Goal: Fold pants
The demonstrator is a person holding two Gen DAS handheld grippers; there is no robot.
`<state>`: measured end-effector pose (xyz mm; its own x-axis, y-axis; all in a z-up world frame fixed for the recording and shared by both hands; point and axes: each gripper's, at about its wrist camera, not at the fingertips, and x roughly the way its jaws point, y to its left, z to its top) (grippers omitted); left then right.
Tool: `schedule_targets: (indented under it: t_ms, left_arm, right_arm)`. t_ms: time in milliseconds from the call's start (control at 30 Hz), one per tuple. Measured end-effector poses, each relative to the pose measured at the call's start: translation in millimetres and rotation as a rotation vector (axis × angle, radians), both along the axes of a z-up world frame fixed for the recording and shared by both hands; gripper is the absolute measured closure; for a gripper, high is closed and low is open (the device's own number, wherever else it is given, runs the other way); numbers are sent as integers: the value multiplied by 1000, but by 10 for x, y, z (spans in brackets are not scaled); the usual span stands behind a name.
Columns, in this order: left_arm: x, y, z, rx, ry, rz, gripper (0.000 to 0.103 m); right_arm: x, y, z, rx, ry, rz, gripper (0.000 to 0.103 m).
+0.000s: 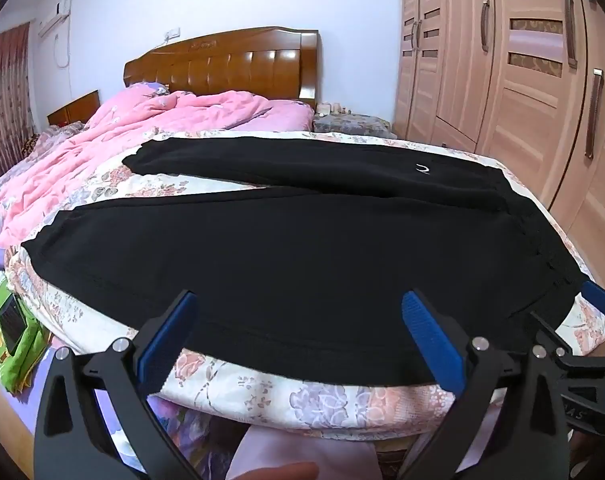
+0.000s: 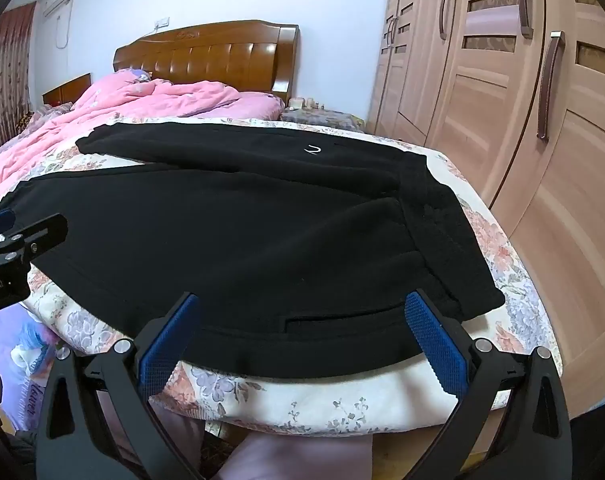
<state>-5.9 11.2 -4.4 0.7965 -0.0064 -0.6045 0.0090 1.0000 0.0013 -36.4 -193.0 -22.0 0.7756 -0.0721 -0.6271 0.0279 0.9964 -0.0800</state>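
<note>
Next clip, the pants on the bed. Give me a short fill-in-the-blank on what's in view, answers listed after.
1. The pants spread on the floral bedspread are ____ in colour.
2. Both the left claw and the right claw have their jaws ____.
3. The heaped quilt near the headboard is ____.
4. The wardrobe doors are ____.

Answers: black; open; pink; closed

Nightstand items [image 1: 334, 109] too small.

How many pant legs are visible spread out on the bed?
2. The near leg of the black pants lies along the bed's front edge; the far leg lies behind it, towards the pink quilt.
</note>
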Motion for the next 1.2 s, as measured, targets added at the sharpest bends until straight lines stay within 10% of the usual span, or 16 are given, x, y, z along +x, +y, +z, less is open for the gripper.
schedule_targets:
  t_ms: [1200]
  left_arm:
    - [114,128,-102,-54,90,-4,1]
  right_arm:
    - [-15,-28,-43,42,6,-6,4]
